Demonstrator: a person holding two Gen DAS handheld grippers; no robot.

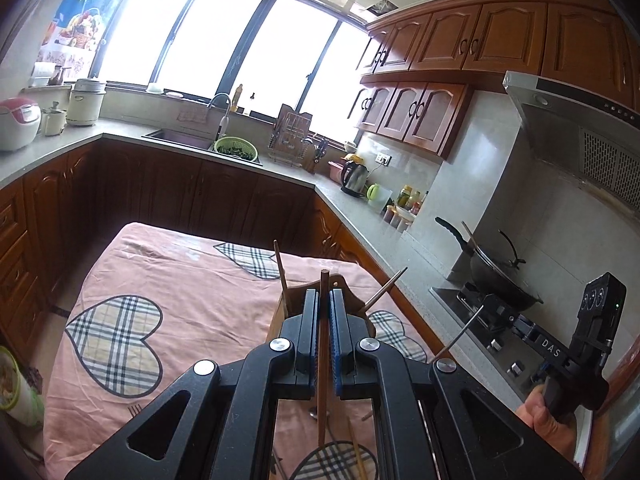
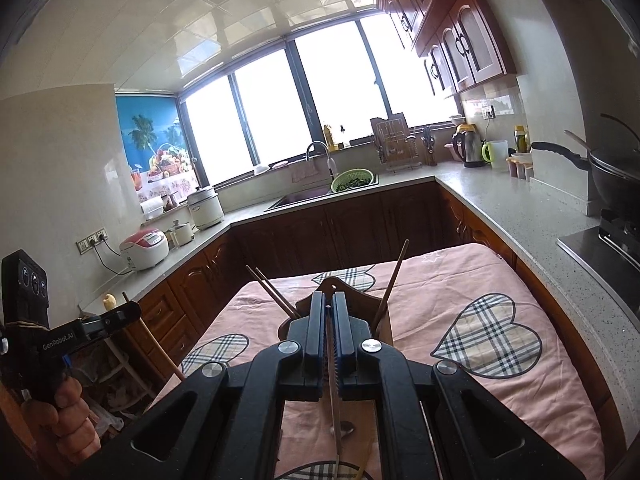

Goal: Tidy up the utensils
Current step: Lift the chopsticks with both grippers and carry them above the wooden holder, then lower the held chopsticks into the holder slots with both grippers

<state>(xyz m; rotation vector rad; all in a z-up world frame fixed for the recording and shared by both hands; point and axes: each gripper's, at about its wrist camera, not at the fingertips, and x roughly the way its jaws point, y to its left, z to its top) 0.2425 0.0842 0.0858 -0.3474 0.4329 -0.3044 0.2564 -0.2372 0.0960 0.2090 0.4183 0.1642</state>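
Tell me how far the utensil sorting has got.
Partly done. Done: several chopsticks stand in the wooden holder. In hand: the left gripper clamps a wooden chopstick, the right gripper a thin metal utensil. Left: loose utensils on the pink cloth.

Blown-out windows (image 1: 224,40) backlight kitchen; fisheye edges bent, vignetted.

Wooden holder (image 1: 348,286) mostly hidden behind left gripper (image 1: 325,300); utensil ends cut off.

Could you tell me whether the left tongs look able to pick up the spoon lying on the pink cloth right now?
Probably not: the left tongs are shut on a wooden chopstick, so the spoon on the cloth must wait.
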